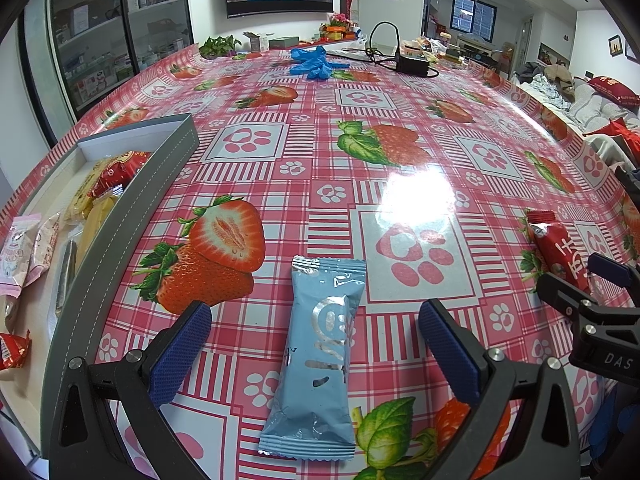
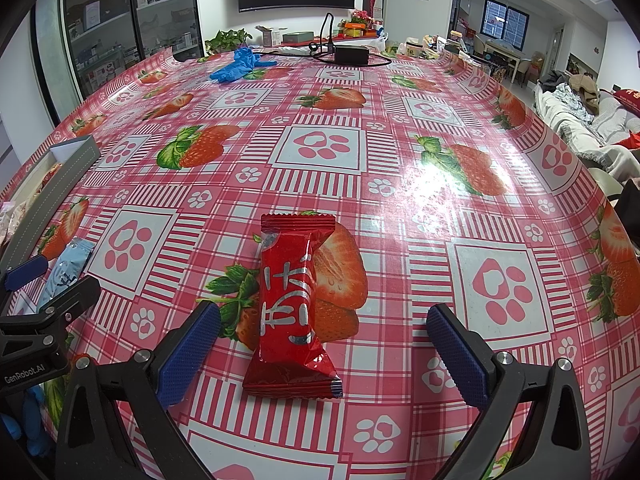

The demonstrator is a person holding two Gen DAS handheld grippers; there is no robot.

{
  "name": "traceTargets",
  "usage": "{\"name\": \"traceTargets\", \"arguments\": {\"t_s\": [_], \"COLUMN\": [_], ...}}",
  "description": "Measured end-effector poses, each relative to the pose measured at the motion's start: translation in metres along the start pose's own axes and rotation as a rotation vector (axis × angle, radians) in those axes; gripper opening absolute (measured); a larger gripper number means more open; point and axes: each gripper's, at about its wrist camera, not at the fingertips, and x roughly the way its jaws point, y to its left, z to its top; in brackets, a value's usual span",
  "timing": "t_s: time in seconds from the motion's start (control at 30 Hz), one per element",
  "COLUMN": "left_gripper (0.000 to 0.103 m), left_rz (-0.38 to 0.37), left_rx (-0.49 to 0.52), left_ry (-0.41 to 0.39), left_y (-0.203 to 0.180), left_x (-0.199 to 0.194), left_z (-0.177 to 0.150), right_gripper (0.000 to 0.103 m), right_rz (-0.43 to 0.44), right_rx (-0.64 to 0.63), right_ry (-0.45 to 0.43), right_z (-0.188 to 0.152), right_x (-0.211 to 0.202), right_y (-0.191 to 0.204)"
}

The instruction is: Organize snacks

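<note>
A light blue snack packet [image 1: 318, 356] lies flat on the strawberry tablecloth between the fingers of my left gripper [image 1: 314, 344], which is open and not touching it. A red snack packet [image 2: 290, 312] lies between the fingers of my right gripper [image 2: 324, 344], also open and not touching it. The red packet [image 1: 558, 250] and the right gripper [image 1: 584, 280] show at the right of the left wrist view. The blue packet [image 2: 66, 270] shows at the left of the right wrist view. A grey box [image 1: 132, 216] at the left holds several snack packets [image 1: 108, 178].
Blue gloves [image 1: 314, 62] and a black power adapter with cable [image 1: 412, 65] lie at the table's far side. A plant [image 1: 220, 46] and small boxes stand beyond. A sofa [image 1: 592, 100] is to the right.
</note>
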Motion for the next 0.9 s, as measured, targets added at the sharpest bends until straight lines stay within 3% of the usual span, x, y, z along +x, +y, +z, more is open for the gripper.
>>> {"name": "traceTargets", "arguments": {"t_s": [0.47,0.9], "left_gripper": [0.103,0.102], "left_rz": [-0.023,-0.031], "left_rx": [0.036,0.050], "left_ry": [0.146,0.204], "left_y": [-0.003,-0.003], "left_x": [0.000,0.002], "left_z": [0.004,0.008], "right_gripper": [0.103,0.103], "right_rz": [0.002,0.021], "right_rx": [-0.001,-0.021], "right_ry": [0.031,0.197], "right_z": [0.005,0.039], "right_x": [0.001,0.026], "right_y": [0.000,0.006]}}
